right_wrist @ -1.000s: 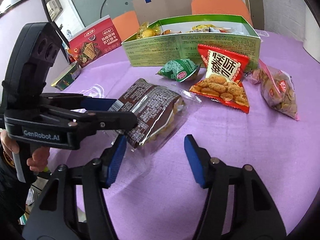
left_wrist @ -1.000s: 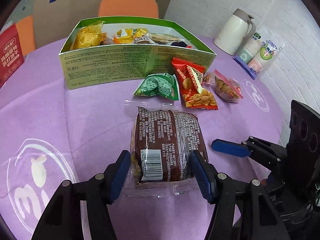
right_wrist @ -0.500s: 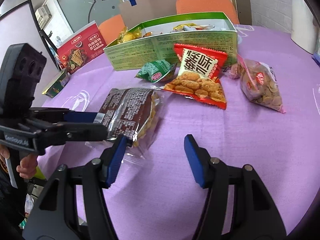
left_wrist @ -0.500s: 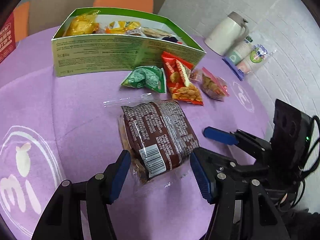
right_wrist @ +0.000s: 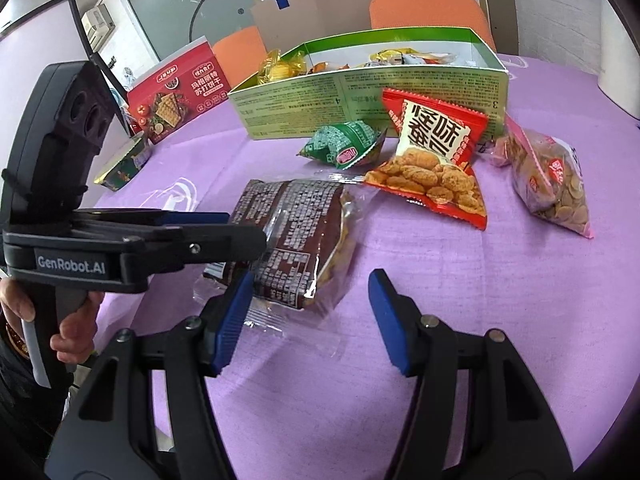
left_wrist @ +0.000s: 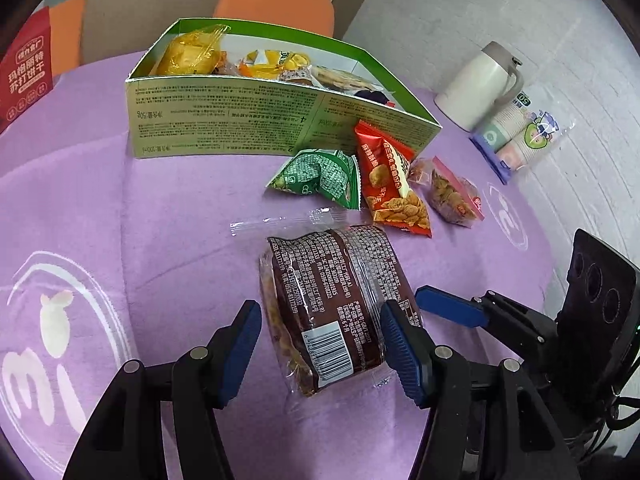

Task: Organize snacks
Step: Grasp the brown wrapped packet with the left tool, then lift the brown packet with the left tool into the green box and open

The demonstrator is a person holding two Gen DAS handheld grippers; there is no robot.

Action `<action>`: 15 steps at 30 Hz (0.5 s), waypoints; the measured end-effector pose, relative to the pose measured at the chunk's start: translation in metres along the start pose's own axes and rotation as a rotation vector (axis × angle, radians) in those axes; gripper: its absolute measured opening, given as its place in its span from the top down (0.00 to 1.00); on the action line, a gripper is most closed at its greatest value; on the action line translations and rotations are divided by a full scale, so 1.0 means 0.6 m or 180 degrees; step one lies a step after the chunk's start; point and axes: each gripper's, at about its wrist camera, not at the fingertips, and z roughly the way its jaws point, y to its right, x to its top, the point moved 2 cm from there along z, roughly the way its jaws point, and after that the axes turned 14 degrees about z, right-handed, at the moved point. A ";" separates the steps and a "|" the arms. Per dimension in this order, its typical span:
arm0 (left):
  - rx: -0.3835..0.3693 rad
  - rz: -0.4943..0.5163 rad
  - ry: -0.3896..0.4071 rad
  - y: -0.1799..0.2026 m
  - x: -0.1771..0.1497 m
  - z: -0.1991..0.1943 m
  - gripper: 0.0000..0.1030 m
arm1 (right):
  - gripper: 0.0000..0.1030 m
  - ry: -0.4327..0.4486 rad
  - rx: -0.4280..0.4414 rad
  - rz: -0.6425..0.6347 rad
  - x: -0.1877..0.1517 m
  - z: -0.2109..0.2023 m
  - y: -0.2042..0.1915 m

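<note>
Brown cake packet flat on purple cloth, barcode end nearest

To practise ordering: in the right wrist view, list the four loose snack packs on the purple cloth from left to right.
Brown pack → green pack → red pack → clear pink-striped bag.

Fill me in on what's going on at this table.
A person holding a gripper in each hand is sorting snacks on a purple tablecloth. The left gripper straddles a brown snack pack, its fingers on either side but not clearly squeezing it. The right gripper hovers open beside it, holding nothing. A green packet, a red packet and a clear bag of small biscuits still lie outside the green box, which already holds several snacks.
</note>
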 end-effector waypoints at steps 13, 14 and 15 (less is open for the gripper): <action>-0.0025 -0.0072 0.0068 -0.012 0.001 -0.010 0.40 | 0.40 -0.0006 0.0076 0.0008 0.009 0.007 -0.007; -0.0031 -0.0076 0.0074 -0.014 0.003 -0.011 0.40 | 0.40 -0.0006 0.0079 0.0005 0.010 0.008 -0.008; -0.0030 -0.0073 0.0076 -0.014 0.005 -0.010 0.40 | 0.40 -0.0008 0.0080 0.0003 0.010 0.011 -0.010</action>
